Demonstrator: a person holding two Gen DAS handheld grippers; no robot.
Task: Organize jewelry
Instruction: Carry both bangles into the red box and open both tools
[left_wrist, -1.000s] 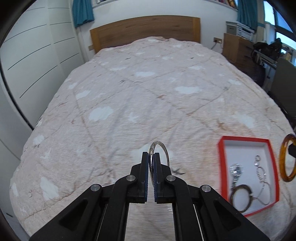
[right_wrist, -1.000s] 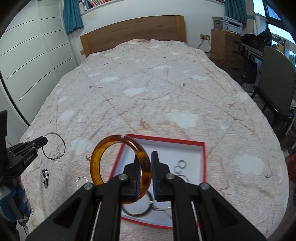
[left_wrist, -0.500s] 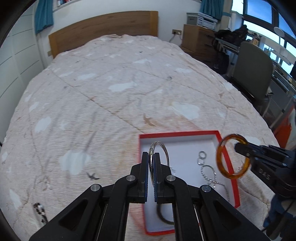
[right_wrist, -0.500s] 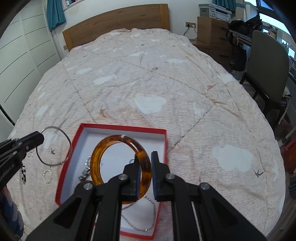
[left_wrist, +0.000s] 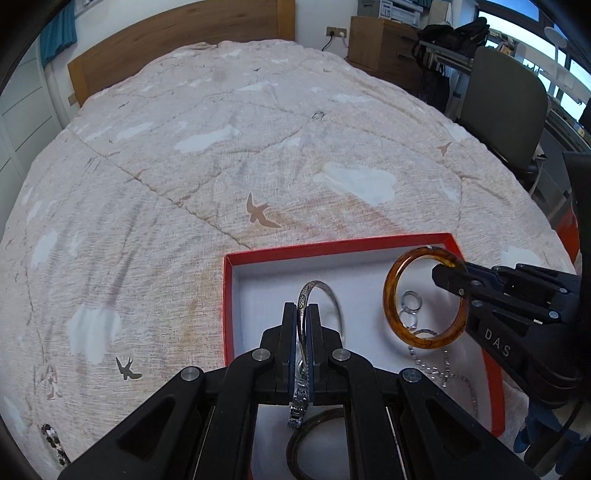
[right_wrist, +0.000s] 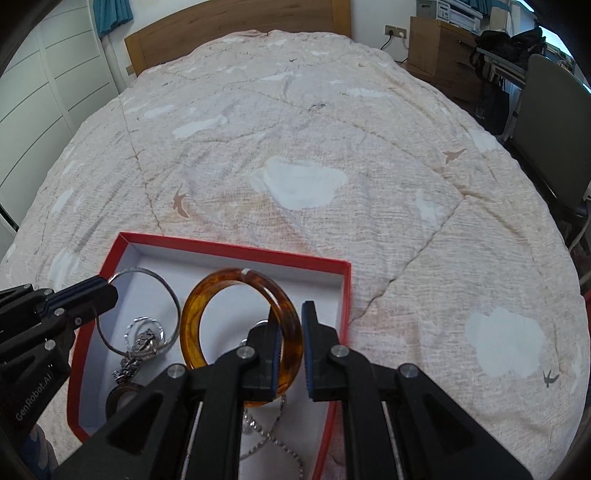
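A red box with a white inside (left_wrist: 227, 295) (right_wrist: 122, 242) lies on the bed. My left gripper (left_wrist: 303, 314) (right_wrist: 105, 286) is shut on a thin silver bangle (left_wrist: 323, 291) (right_wrist: 142, 273) and holds it over the box. My right gripper (right_wrist: 290, 321) (left_wrist: 448, 275) holds an amber bangle (right_wrist: 229, 280) (left_wrist: 391, 295) above the box; a small gap shows beside its right finger. In the box lie silver rings (left_wrist: 410, 306), a silver chain (left_wrist: 439, 369) (right_wrist: 262, 432), a dark bangle (left_wrist: 314, 424) and a silver charm (right_wrist: 144, 339).
The beige quilt with bird and cloud prints (left_wrist: 258, 166) (right_wrist: 295, 147) covers the bed. A small beaded piece (left_wrist: 51, 439) lies on the quilt at lower left. A grey chair (left_wrist: 506, 103) and a wooden cabinet (right_wrist: 439, 48) stand to the right of the bed.
Both grippers have moved in over the red box with their bangles. The gap beside the amber bangle at my right finger looks wider than before.
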